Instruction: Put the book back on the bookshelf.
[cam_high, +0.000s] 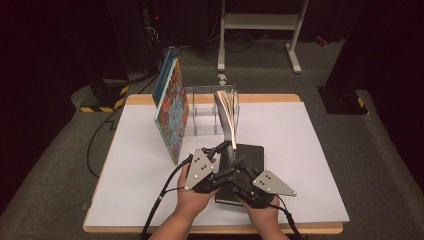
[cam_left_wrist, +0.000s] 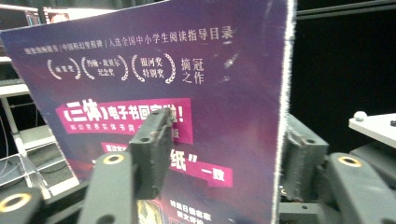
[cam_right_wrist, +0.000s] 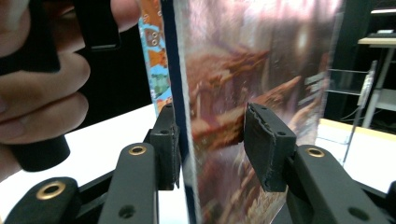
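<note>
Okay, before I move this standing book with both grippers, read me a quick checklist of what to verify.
1. Upright book between left gripper jaws: ok.
2. Left pads pressing the cover: cannot tell.
3. Right gripper gripping: not ok, gap beside one pad.
4. Book standing, not toppling: ok.
5. Colourful book apart from it: ok.
</note>
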